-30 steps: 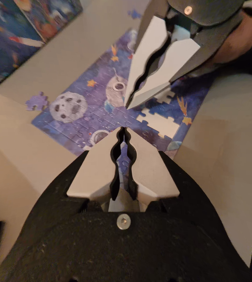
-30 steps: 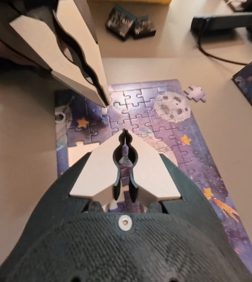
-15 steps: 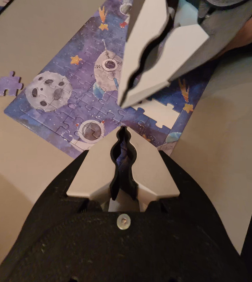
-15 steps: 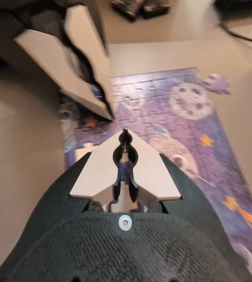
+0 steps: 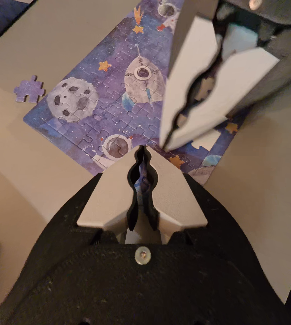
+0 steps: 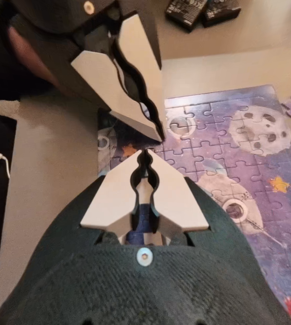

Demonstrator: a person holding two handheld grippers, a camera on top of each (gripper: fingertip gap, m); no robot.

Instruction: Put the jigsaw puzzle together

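On the beige table (image 5: 35,175) lay the jigsaw puzzle (image 5: 106,112), a purple space scene with a cratered moon, a rocket and orange stars, nearly whole but for a bare gap (image 5: 206,140) by one edge where the tabletop showed through. Just beside the puzzle's corner near the moon, a loose purple piece (image 5: 28,89) rested flat on the table, not joined to anything. Both tools met tip to tip low over the picture: the left gripper (image 5: 143,147) had its pale fingers (image 5: 113,193) pressed together with nothing between them, and the right gripper (image 6: 144,151), seen from its own camera, was likewise closed and empty, its point close to the gap's edge. Whether either tip actually touched the cardboard could not be told. Beyond the puzzle, in the right wrist view, two dark boxes (image 6: 201,12) sat on the table.
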